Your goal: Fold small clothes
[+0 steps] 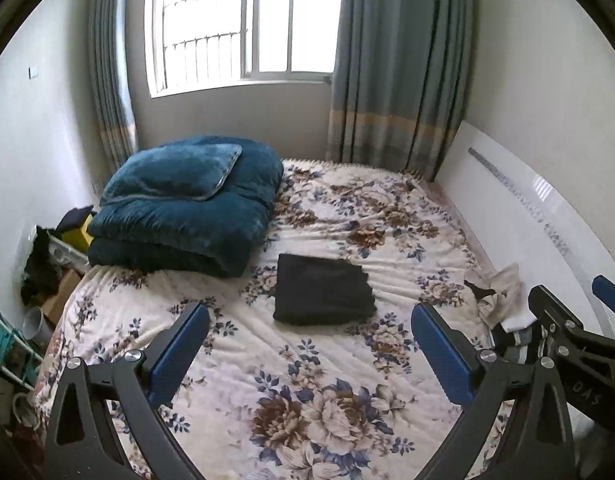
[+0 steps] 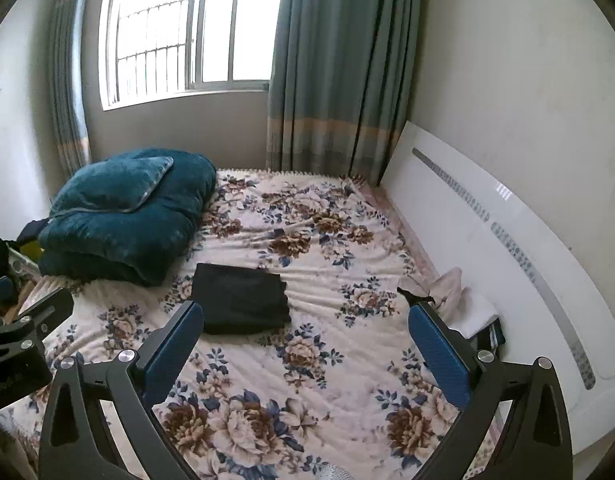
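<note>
A folded black garment lies flat in the middle of the floral bed; it also shows in the right wrist view. A loose pile of small clothes, beige, white and dark, lies at the bed's right edge by the headboard, and in the right wrist view. My left gripper is open and empty, held above the bed in front of the black garment. My right gripper is open and empty, between the garment and the pile. Each gripper shows at the edge of the other's view.
A folded teal blanket with a pillow sits at the bed's far left corner. A white headboard runs along the right wall. Boxes and clutter stand on the floor left of the bed. Window and curtains are behind.
</note>
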{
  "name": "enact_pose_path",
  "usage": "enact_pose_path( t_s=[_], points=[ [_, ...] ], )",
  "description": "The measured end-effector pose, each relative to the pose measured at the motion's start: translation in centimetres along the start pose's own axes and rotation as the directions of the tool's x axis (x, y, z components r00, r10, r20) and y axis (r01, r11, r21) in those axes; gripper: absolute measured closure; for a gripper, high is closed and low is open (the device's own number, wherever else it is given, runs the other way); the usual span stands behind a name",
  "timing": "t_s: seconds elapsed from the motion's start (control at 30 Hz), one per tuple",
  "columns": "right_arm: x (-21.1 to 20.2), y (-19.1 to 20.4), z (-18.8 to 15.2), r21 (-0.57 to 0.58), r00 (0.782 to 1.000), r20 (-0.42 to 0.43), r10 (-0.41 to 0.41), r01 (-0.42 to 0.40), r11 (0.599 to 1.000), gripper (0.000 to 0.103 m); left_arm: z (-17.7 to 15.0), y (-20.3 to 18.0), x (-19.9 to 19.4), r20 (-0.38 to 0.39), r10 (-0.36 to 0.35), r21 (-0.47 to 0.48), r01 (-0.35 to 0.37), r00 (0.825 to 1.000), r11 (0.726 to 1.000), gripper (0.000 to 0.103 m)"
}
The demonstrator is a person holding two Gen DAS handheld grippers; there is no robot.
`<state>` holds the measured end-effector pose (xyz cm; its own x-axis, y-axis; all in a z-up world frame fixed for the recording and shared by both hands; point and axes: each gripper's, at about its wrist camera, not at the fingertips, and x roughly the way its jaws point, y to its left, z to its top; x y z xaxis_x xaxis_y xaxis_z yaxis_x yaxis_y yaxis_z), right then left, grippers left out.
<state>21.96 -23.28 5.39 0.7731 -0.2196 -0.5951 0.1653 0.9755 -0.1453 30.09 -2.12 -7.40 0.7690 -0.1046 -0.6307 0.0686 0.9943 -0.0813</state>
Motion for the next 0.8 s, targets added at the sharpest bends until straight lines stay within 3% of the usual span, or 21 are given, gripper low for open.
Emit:
enact_pose_path(
  t_s=[0.37, 0.8],
  points=[
    [-5.8, -1.0, -0.3, 0.000, 0.998, 0.058, 0.017, -0.017, 1.000, 0.000, -0.5, -0.1, -3.5, 0.043, 0.020, -0.020, -0.019, 0.999, 1.000, 0.000],
    [-6.1, -1.3, -0.2, -0.010, 0.997, 0.062, 0.041, -0.040, 0.999, 0.000, -1.1, 0.3, -4.5, 0.052, 0.060, -0.039, -0.058, 0.997, 0.998, 0.000]
  ],
)
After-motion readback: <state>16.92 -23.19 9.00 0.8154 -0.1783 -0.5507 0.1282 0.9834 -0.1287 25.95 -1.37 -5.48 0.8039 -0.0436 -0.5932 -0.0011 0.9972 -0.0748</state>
